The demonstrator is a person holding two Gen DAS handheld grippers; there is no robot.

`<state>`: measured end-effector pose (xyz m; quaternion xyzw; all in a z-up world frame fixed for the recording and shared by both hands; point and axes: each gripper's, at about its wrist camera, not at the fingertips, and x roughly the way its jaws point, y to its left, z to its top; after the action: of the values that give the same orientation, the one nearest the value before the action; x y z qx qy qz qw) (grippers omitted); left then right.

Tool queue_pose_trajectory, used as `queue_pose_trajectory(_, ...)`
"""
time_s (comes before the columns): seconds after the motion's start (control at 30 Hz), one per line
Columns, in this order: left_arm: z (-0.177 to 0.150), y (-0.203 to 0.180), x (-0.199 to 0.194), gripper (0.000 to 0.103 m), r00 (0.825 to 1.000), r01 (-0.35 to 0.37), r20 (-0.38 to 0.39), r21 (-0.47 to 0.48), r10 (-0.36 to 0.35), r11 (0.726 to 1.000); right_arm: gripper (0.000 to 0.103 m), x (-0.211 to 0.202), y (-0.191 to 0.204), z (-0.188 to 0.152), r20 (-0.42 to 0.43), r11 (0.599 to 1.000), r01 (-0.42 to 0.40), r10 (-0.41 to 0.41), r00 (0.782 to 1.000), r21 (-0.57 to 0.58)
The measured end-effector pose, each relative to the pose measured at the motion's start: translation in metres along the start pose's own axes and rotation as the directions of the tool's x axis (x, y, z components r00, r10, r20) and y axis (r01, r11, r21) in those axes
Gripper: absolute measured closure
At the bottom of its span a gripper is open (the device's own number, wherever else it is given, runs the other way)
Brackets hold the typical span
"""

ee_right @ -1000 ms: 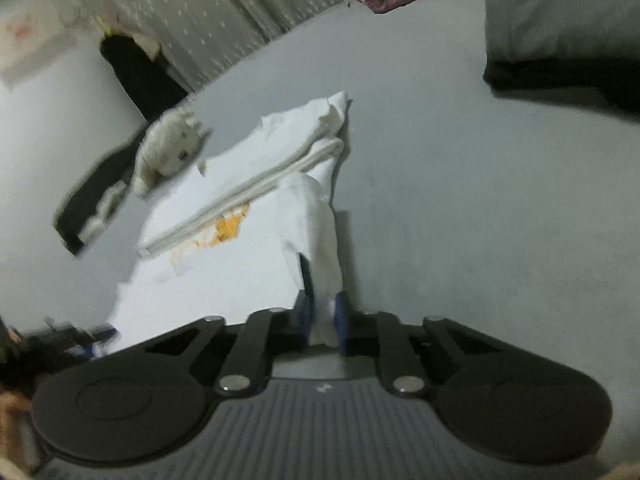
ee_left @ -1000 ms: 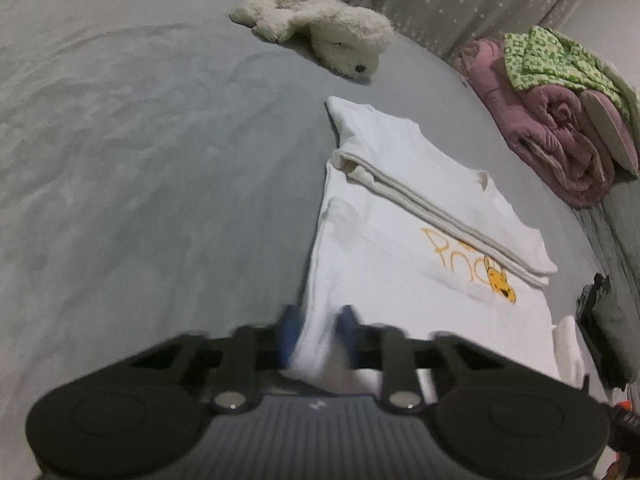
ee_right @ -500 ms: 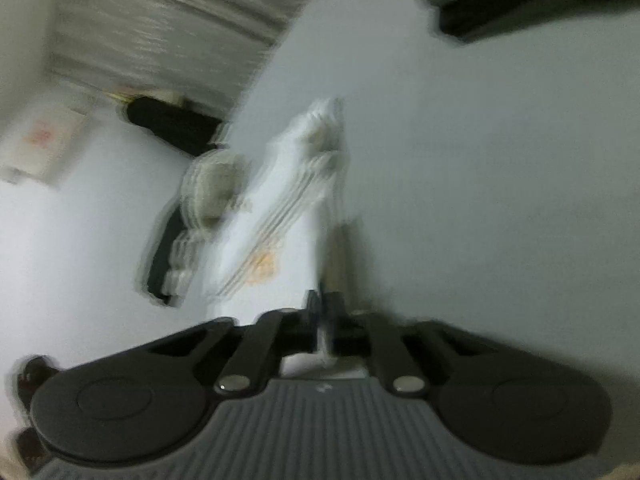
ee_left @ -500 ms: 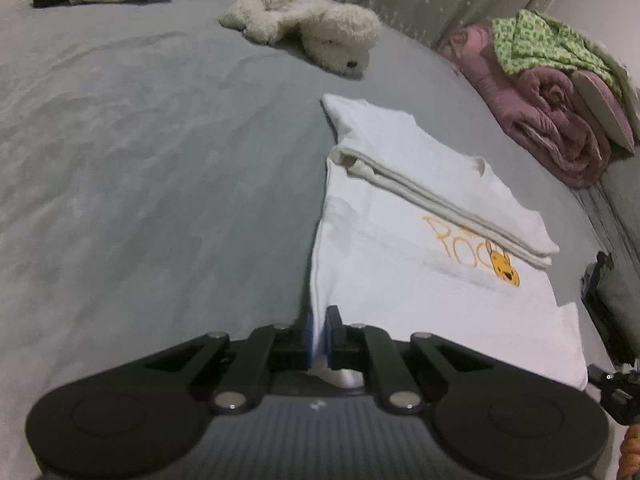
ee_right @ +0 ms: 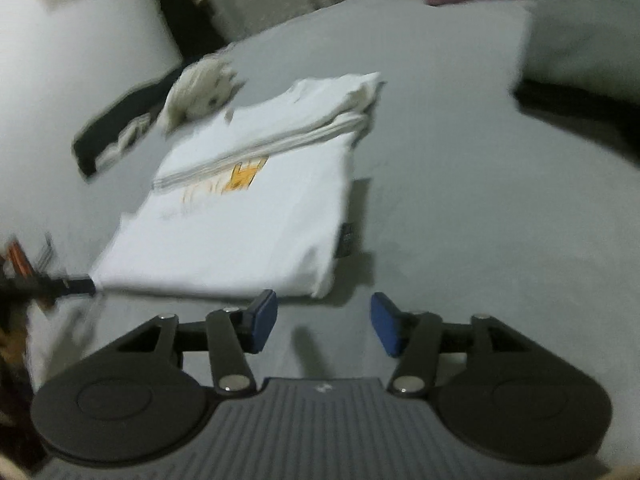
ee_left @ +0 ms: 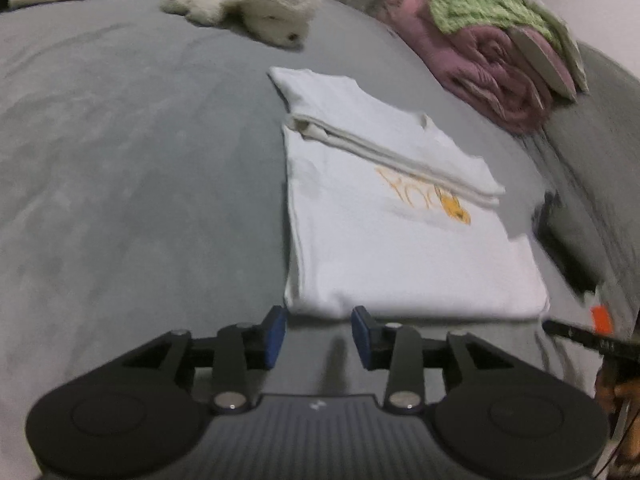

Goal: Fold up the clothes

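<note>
A white T-shirt (ee_left: 384, 240) with an orange print lies folded flat on the grey bed sheet (ee_left: 120, 184). Its far part is doubled over into a thick fold. My left gripper (ee_left: 318, 334) is open and empty, just short of the shirt's near left corner. In the right wrist view the same shirt (ee_right: 248, 220) lies ahead and to the left. My right gripper (ee_right: 323, 322) is open and empty, just short of the shirt's near right corner, where a dark label (ee_right: 346, 240) shows.
A white plush toy (ee_left: 248, 8) lies beyond the shirt. Rolled pink bedding (ee_left: 492, 76) with a green patterned cloth (ee_left: 488, 12) sits at the far right. Dark clothes (ee_right: 120, 124) lie at the far left of the right view. A grey pillow (ee_right: 576, 40) is at the right.
Both grippers were shut on the shirt's near edge. Both have let go, opened and drawn back a little. The shirt's near half now lies flat on the bed.
</note>
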<state>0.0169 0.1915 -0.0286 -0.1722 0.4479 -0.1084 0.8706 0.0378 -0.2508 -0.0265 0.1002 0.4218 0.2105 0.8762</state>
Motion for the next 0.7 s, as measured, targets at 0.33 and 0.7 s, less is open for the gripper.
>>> queue_pose_trajectory(0.33, -0.001, -0.007, 0.015, 0.072, 0.996, -0.090, 0.026, 0.042, 0.089, 0.995, 0.088, 0.030, 0.036, -0.004, 0.076, 0.902, 0.196, -0.180, 0.981, -0.385)
queue_pose_trajectory(0.7, 0.001, 0.000, 0.013, 0.074, 0.998, -0.068, 0.007, 0.042, 0.067, 0.997, 0.103, 0.018, 0.022, -0.020, 0.064, 0.697, 0.320, -0.367, 0.928, -0.642)
